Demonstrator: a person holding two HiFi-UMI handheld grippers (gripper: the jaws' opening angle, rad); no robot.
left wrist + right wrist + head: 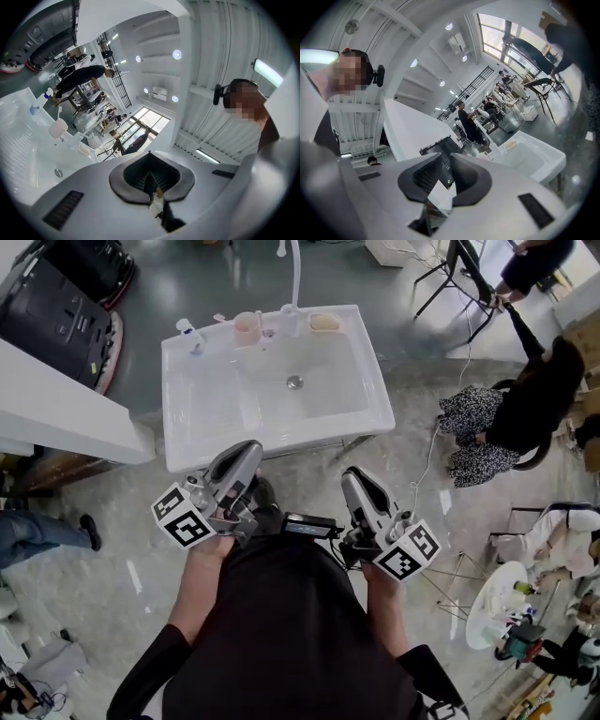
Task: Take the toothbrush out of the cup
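Pink cup (247,329) with the toothbrush (222,318) barely poking out sits on the sink (187,442) rim well ahead of both jaws, left gripper (247,450) jaws shut, right gripper (357,477) jaws narrowly apart and empty, so reaching in like this could tip the cup.

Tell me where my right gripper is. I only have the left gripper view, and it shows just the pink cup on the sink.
Observer: The head view shows the right gripper beside the left gripper, both short of the sink's front edge.
Operator: Is it open?
Observer: Yes. The right gripper view shows its jaws apart with nothing between them.
Operator: Which gripper lines up with the cup?
Observer: The left one. From above, the cup stands on the back rim almost straight ahead of it, left of the tap.
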